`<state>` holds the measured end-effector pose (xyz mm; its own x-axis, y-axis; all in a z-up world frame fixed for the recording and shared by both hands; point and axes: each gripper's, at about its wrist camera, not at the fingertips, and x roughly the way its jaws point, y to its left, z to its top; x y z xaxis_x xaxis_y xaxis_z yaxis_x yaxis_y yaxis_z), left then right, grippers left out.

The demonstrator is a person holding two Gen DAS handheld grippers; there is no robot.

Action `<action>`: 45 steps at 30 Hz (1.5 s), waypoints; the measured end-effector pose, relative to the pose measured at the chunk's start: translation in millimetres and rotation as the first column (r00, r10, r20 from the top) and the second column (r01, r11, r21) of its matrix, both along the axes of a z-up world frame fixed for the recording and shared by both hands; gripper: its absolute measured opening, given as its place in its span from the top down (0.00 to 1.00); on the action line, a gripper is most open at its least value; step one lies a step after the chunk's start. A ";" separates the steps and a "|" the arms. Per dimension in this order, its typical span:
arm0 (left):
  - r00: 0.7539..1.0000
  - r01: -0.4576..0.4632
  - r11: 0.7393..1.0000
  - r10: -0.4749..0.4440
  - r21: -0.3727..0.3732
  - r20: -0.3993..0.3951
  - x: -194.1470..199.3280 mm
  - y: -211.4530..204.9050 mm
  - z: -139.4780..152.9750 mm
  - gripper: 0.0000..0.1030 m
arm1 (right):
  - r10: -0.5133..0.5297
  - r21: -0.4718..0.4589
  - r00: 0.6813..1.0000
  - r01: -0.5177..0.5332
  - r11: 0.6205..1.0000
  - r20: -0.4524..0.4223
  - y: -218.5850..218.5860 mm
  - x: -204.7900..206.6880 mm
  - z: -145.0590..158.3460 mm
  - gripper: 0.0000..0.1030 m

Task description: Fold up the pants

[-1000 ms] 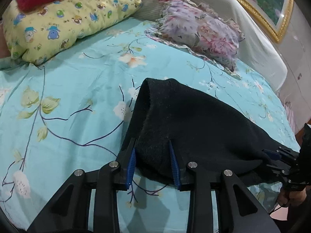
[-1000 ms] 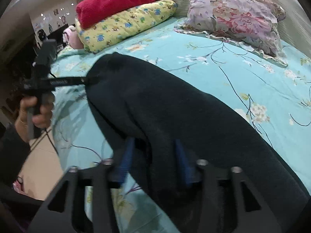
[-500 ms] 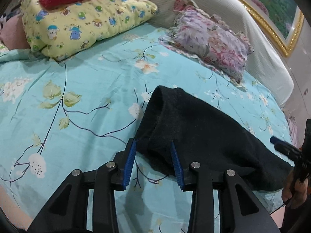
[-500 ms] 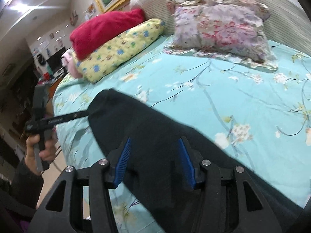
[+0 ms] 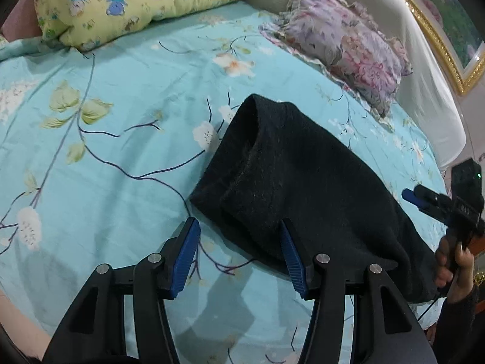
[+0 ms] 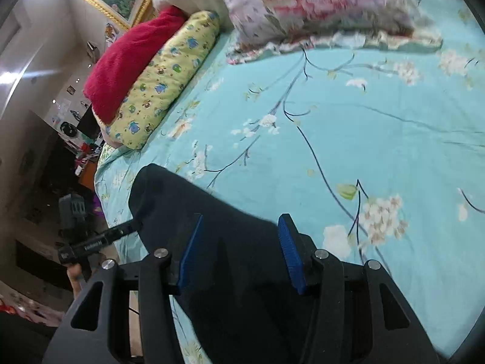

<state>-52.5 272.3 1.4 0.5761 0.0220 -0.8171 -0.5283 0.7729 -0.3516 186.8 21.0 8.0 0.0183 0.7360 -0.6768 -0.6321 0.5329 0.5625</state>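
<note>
The black pants (image 5: 303, 182) lie folded in a long band on the turquoise flowered sheet (image 5: 121, 151). My left gripper (image 5: 239, 236) hovers over their near left end with its jaws opening; the cloth's edge lies by the right finger, and neither pad presses on it. In the right wrist view the pants (image 6: 236, 267) run under my right gripper (image 6: 239, 233), which stands open above the cloth. A hand holds that right gripper (image 5: 415, 198) off the pants' right end. The left gripper (image 6: 133, 227) shows at the pants' far end.
A yellow cartoon pillow (image 5: 136, 3) and a floral pillow (image 5: 348, 45) lie at the head of the bed, with a red cushion (image 6: 130, 60) on the yellow one. A gold-framed picture (image 5: 448, 39) hangs above the white headboard. Dark furniture (image 6: 45, 166) stands beyond the bed's edge.
The left gripper's jaws have spread and let go of the pants' end, which now lies flat. The right gripper has pulled back along the pants and rolled.
</note>
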 end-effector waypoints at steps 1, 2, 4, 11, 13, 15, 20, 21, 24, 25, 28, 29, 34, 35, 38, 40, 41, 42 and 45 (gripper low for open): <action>1.000 0.000 1.000 0.000 -0.011 0.001 2.8 1.3 -1.7 0.47 | 0.007 -0.001 1.000 -0.007 1.000 -0.025 2.8 6.7 -3.7 0.50; 1.000 -0.003 1.000 0.003 -0.024 0.006 4.7 2.9 -2.5 0.47 | 0.017 -0.003 0.999 -0.017 1.000 -0.044 5.5 11.3 -7.2 0.50; 1.000 -0.012 0.998 0.013 -0.057 0.021 8.3 7.3 -4.2 0.47 | 0.065 -0.014 0.993 -0.067 0.998 -0.094 16.7 21.2 -18.1 0.50; 0.998 -0.007 0.994 0.013 -0.107 0.059 16.8 15.2 -10.3 0.49 | 0.189 -0.088 0.964 -0.208 0.974 -0.185 40.7 25.7 -48.0 0.60; 0.998 0.000 0.995 0.006 -0.099 0.066 19.3 14.3 -12.3 0.59 | 0.216 -0.084 0.956 -0.237 0.968 -0.201 41.3 24.7 -50.3 0.66; 0.996 0.017 0.994 -0.008 -0.107 0.087 20.3 13.6 -13.3 0.70 | 0.227 -0.116 0.956 -0.251 0.961 -0.189 39.9 19.4 -50.8 0.83; 0.985 0.037 0.998 -0.026 -0.060 0.173 5.7 5.0 18.3 0.79 | 0.215 -0.200 0.976 -0.204 0.958 0.032 43.7 -2.6 -16.8 0.87; 0.981 0.040 0.998 -0.028 -0.056 0.193 0.8 3.5 28.0 0.79 | 0.209 -0.223 0.970 -0.178 0.958 0.127 47.7 -9.6 -2.4 0.89; 0.967 0.050 0.999 -0.046 -0.013 0.252 -18.3 -3.6 56.2 0.79 | 0.167 -0.230 0.944 -0.102 0.968 0.286 55.1 -17.6 20.1 0.94; 0.963 0.058 0.998 -0.059 0.010 0.265 -24.3 -6.0 62.9 0.79 | 0.158 -0.230 0.931 -0.084 0.970 0.329 58.4 -20.5 23.2 0.94; 0.963 0.064 0.996 -0.078 0.064 0.257 -31.4 -3.5 63.3 0.80 | 0.164 -0.234 0.922 -0.083 0.969 0.352 73.9 -27.1 15.3 0.94; 0.965 0.069 0.995 -0.083 0.065 0.247 -31.4 0.3 57.4 0.80 | 0.173 -0.246 0.919 -0.087 0.965 0.354 79.1 -29.1 8.2 0.94; 0.986 0.081 0.997 -0.080 0.001 0.145 -22.3 30.6 -1.2 0.79 | 0.174 -0.270 0.926 -0.082 0.959 0.336 89.7 -27.5 -24.7 0.94; 0.986 0.084 0.996 -0.082 -0.008 0.144 -23.7 31.9 -4.9 0.79 | 0.163 -0.260 0.933 -0.079 0.962 0.320 89.8 -25.9 -27.8 0.93; 0.986 0.094 0.993 -0.103 0.068 0.132 -30.3 20.9 4.6 0.70 | 0.079 -0.205 0.947 -0.015 0.979 0.311 71.8 -21.1 -18.3 0.81; 0.986 0.094 0.989 -0.109 0.118 0.129 -36.1 13.7 14.7 0.68 | 0.024 -0.165 0.950 0.029 0.986 0.311 54.7 -23.9 -5.7 0.81; 0.986 0.091 0.987 -0.107 0.134 0.124 -39.3 11.2 18.6 0.68 | 0.005 -0.127 0.954 0.035 0.991 0.300 44.2 -26.7 1.6 0.81; 0.987 0.086 0.984 -0.105 0.154 0.121 -42.5 8.0 23.7 0.68 | -0.011 -0.099 0.957 0.042 0.994 0.290 34.1 -30.4 7.1 0.81; 0.983 0.083 0.976 -0.113 0.201 0.144 -54.0 -4.1 42.6 0.68 | -0.070 -0.021 0.959 0.079 0.997 0.273 0.5 -47.0 24.1 0.81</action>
